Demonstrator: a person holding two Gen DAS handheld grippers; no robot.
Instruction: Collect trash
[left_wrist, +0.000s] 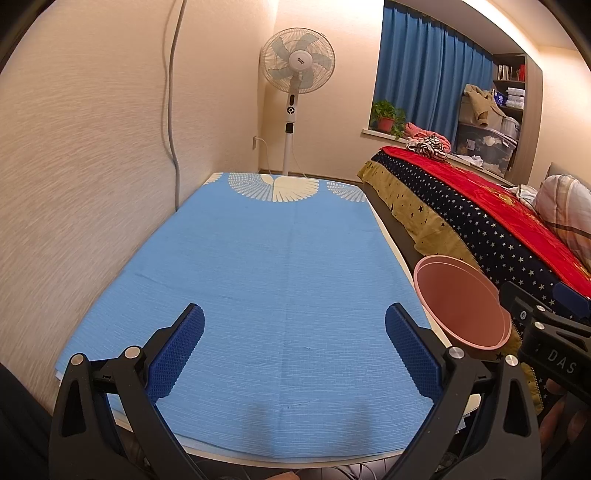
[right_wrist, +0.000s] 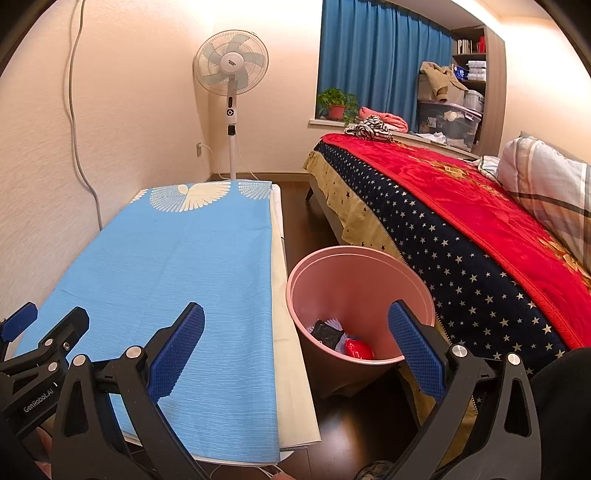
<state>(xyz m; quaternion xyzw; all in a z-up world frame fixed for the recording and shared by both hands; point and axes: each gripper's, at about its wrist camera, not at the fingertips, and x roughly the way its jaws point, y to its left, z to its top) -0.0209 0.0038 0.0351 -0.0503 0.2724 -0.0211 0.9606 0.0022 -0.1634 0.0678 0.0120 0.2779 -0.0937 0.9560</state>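
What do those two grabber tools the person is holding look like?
Both are alike: the left gripper and right gripper have black angular plastic arms with triangular cut-outs and silver rivets. Each ends in two blue fingers with a dimpled grip surface. White lettering marks their bodies. No cables show on them.

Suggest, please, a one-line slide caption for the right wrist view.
Open right gripper above a pink bin holding red and black trash, between blue-clothed table and bed.
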